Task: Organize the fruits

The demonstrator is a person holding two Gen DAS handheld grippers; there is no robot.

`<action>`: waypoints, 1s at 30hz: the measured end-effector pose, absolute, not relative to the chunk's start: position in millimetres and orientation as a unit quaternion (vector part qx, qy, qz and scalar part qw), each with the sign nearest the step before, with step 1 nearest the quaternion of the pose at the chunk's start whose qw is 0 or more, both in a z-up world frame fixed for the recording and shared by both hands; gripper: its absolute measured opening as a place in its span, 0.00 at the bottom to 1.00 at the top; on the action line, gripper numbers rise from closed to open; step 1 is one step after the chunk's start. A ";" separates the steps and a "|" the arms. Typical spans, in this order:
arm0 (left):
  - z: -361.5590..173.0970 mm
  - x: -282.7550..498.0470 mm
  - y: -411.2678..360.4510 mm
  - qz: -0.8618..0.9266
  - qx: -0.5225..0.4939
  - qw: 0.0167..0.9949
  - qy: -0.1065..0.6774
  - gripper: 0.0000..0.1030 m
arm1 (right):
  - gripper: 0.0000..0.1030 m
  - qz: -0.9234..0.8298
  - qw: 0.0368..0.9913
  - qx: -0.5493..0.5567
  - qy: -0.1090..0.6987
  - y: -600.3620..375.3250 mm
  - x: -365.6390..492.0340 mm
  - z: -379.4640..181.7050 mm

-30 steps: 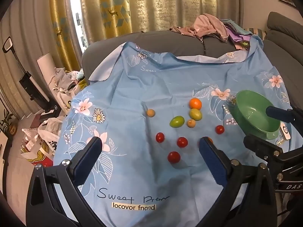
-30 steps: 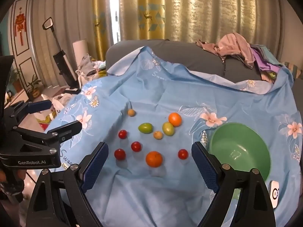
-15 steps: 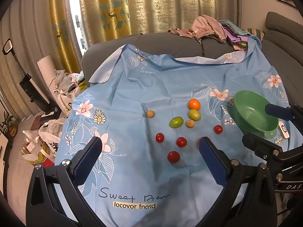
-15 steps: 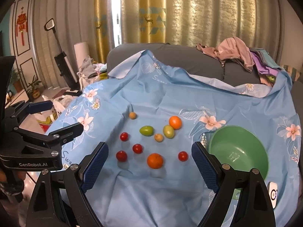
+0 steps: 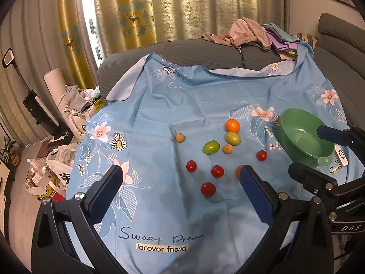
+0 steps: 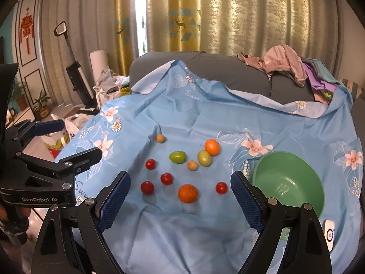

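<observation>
You haven't started sorting: the green bowl [image 6: 288, 183] beyond your right gripper's [image 6: 180, 196] right jaw sits empty, all fruits lie loose ahead, and both that and the left gripper [image 5: 181, 188] gape apart, holding nothing.

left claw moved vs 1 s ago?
Yes, slightly. In the left wrist view the sofa back, the curtain and the green bowl sit a little higher than before, so the open left claw has eased back or tilted down.

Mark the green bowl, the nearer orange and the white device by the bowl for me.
green bowl [image 6: 306, 173]: right wrist view, inner wall near the far rim.
nearer orange [image 6: 187, 193]: right wrist view, middle of the fruit.
white device [image 6: 329, 234]: right wrist view, its face.
</observation>
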State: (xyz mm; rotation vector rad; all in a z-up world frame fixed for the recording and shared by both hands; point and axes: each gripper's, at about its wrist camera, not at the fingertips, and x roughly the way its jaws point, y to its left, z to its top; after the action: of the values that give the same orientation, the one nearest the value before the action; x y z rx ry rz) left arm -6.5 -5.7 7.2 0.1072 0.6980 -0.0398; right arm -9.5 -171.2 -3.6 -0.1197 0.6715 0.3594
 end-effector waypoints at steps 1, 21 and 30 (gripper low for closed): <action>6.8 -6.3 -5.7 -0.019 0.053 0.938 0.343 0.99 | 0.87 0.176 0.926 -0.056 0.329 -170.7 -9.4 -3.4; -0.8 -0.8 -13.3 -0.025 0.064 0.926 0.371 0.99 | 0.87 0.174 0.927 -0.059 0.326 -172.7 -7.7 -6.3; -25.3 13.2 5.5 -0.044 0.047 0.891 0.449 0.99 | 0.87 0.197 0.919 0.023 0.340 -184.4 4.1 -34.4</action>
State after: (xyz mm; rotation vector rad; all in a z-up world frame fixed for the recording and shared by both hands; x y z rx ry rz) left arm 13.2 5.5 -25.3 0.0977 0.9329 -0.0920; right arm 4.1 -184.4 -34.4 0.0475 0.6988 0.4041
